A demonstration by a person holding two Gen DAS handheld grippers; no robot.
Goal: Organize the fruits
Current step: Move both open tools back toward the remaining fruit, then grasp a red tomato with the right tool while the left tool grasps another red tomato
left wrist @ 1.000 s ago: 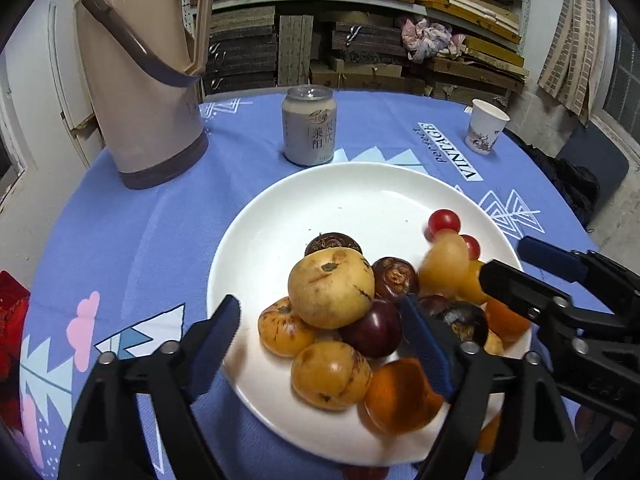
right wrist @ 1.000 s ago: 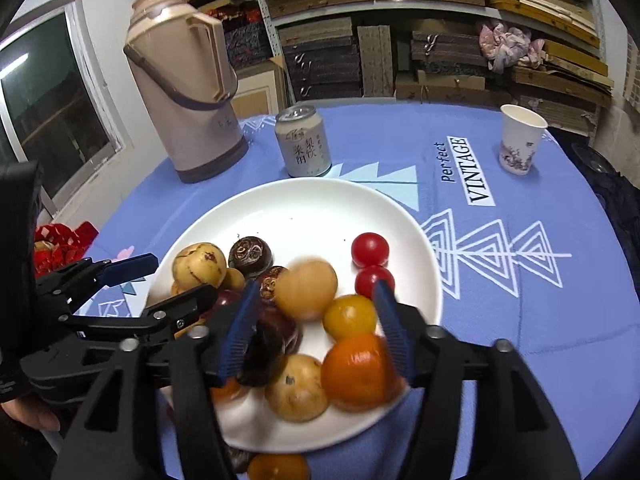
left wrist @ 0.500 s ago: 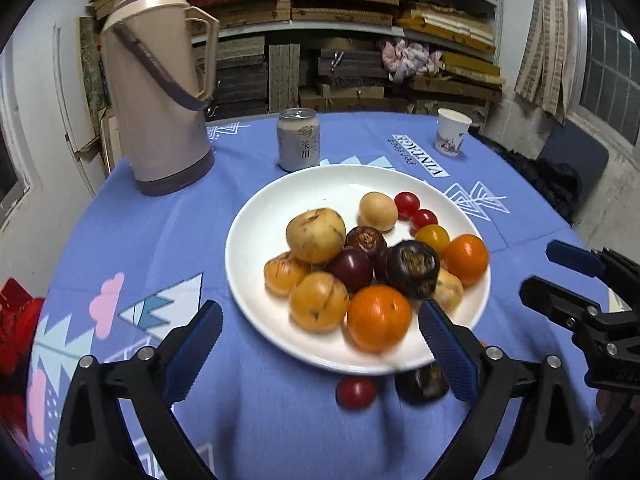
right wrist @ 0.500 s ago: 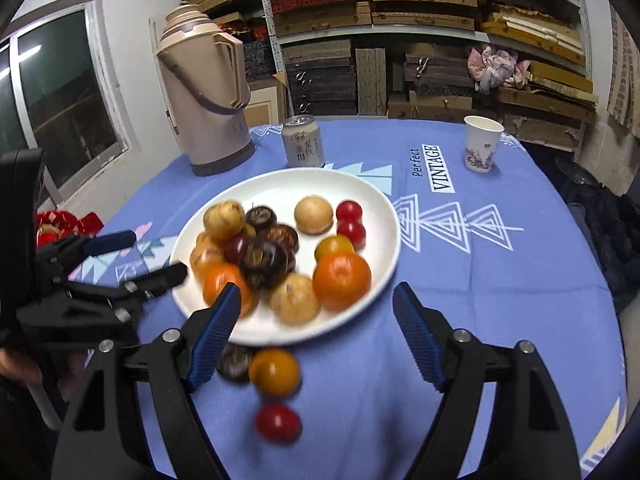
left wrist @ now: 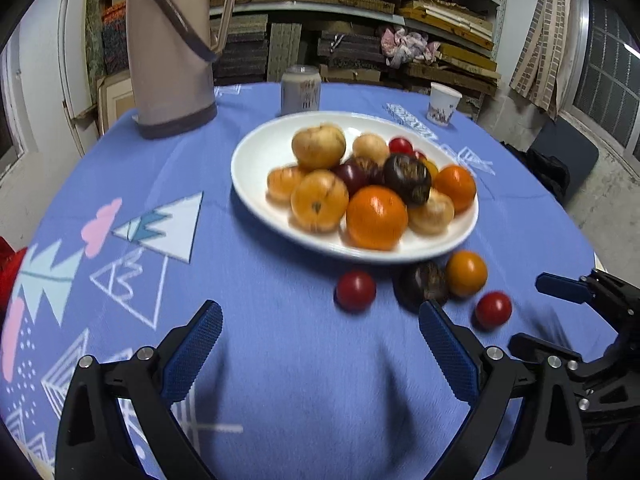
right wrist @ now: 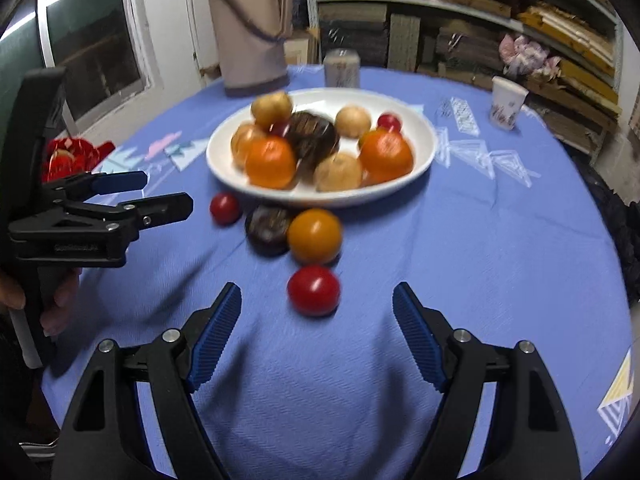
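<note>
A white plate (left wrist: 256,184) holds oranges, yellow-brown fruits, dark purple fruits and small red tomatoes. On the blue cloth in front of it lie a red tomato (left wrist: 355,291), a dark fruit (left wrist: 424,285), an orange fruit (left wrist: 466,273) and a second red tomato (left wrist: 493,310). My left gripper (left wrist: 320,312) hangs open and empty, short of these. My right gripper (right wrist: 317,300) is open too. The nearest red tomato (right wrist: 314,290) lies just past its fingertips, in line with the gap, untouched. Each gripper shows in the other's view: the right gripper (left wrist: 532,312) and the left gripper (right wrist: 168,192).
Behind the plate (right wrist: 424,148) stand a beige thermos jug (left wrist: 172,48), a drink can (left wrist: 300,90) and a paper cup (left wrist: 442,103). A red bag (right wrist: 76,156) lies at the table's left edge. A hand (right wrist: 60,296) holds the left gripper. Stacked shelves fill the back.
Both grippers have drawn back from over the plate toward the near side of the table, and their jaws stand wider. Several loose fruits in front of the plate have come into view.
</note>
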